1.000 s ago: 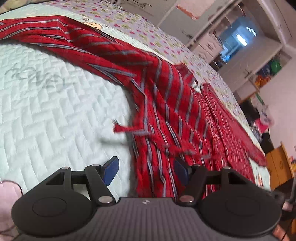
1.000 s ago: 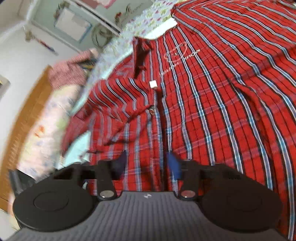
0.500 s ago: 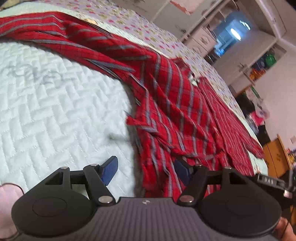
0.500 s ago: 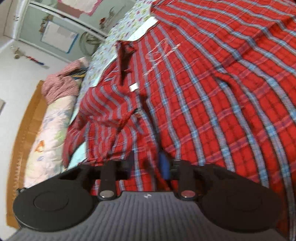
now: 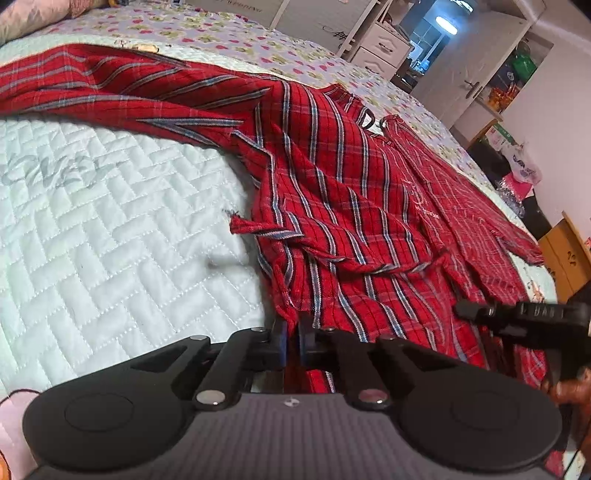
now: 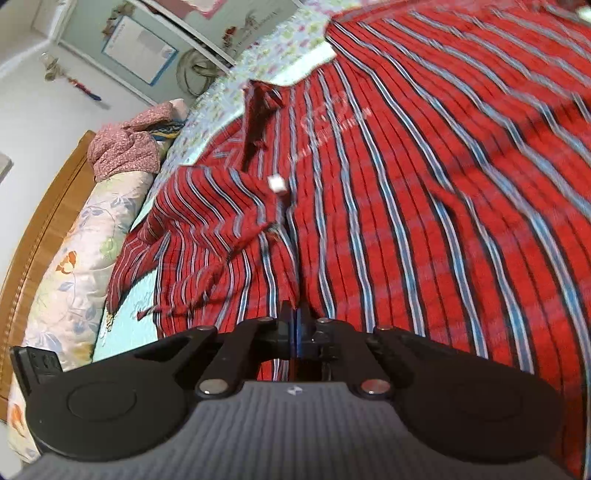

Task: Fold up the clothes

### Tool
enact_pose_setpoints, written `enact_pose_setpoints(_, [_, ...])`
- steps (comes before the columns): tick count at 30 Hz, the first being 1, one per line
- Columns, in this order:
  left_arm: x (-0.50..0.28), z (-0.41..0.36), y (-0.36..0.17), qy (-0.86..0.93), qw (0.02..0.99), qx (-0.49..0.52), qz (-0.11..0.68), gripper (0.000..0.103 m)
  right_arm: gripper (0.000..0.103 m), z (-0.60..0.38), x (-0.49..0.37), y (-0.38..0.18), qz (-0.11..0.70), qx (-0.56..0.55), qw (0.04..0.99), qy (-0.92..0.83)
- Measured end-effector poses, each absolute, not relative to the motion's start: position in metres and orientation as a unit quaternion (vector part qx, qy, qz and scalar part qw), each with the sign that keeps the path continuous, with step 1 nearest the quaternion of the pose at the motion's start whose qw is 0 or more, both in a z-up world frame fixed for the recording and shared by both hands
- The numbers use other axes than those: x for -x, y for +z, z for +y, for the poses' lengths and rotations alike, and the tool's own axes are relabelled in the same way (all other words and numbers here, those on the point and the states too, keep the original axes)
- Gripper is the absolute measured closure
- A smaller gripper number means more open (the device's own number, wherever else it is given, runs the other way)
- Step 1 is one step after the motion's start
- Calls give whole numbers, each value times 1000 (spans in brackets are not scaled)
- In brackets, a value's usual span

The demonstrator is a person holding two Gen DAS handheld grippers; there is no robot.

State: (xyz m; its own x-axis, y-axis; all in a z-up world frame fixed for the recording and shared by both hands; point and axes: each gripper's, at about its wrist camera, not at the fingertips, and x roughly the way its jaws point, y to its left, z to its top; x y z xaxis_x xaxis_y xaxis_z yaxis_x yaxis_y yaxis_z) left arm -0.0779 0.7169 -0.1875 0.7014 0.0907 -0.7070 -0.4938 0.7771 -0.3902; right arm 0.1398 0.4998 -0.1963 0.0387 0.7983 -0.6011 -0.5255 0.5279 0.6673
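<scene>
Nearest me, my left tongs (image 5: 291, 341) have just snapped together; half a second ago they were spread wide above the cloth, and now their blue pads pinch the near hem of the red plaid shirt (image 5: 332, 206). My right tongs (image 6: 295, 332) have also just closed, from partly spread to pressed tight on a fold of the same shirt (image 6: 424, 192) along its button placket. In the left view the right tongs (image 5: 524, 314) show at the right edge, low over the hem, with a bit of my hand (image 5: 569, 391) below. I count one shirt, two tongs, one sleeve stretched away to the far left and one white tag (image 6: 277, 183) beside the placket. The shirt lies rumpled on a pale quilted bedspread (image 5: 110, 229), open front up, collar far from me. Beyond it a floral sheet (image 5: 229, 40) covers the bed. Farther off, the right view shows one flowered pillow (image 6: 70, 266) against a wooden headboard (image 6: 48, 206) and a pink bundle of cloth (image 6: 125, 147) on top. The left view ends at white drawers (image 5: 384, 44) and a doorway (image 5: 436, 33). The right view is motion-blurred.
</scene>
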Motion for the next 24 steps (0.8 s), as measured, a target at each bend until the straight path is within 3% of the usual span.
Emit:
enact_pose_setpoints(8, [79, 717, -186, 170, 881, 279, 343, 98, 101, 507, -160, -201, 517, -122, 707, 468])
enact_pose_setpoints(11, [87, 722, -190, 150, 872, 316, 342, 95, 90, 491, -153, -204, 541, -157, 676, 476])
enact_pose_setpoints(12, [91, 722, -191, 143, 868, 331, 342, 91, 80, 484, -148, -206, 553, -169, 664, 474])
enact_pose_setpoints(16, [122, 708, -191, 108, 856, 365, 351, 68, 79, 451, -114, -213, 593, -194, 617, 479])
enact_pose_setpoints(19, [152, 685, -194, 82, 843, 390, 362, 61, 78, 425, -88, -216, 621, -208, 584, 479])
enact_pose_setpoints(24, [182, 650, -194, 78, 840, 382, 378, 61, 73, 397, -44, -220, 669, -202, 523, 488])
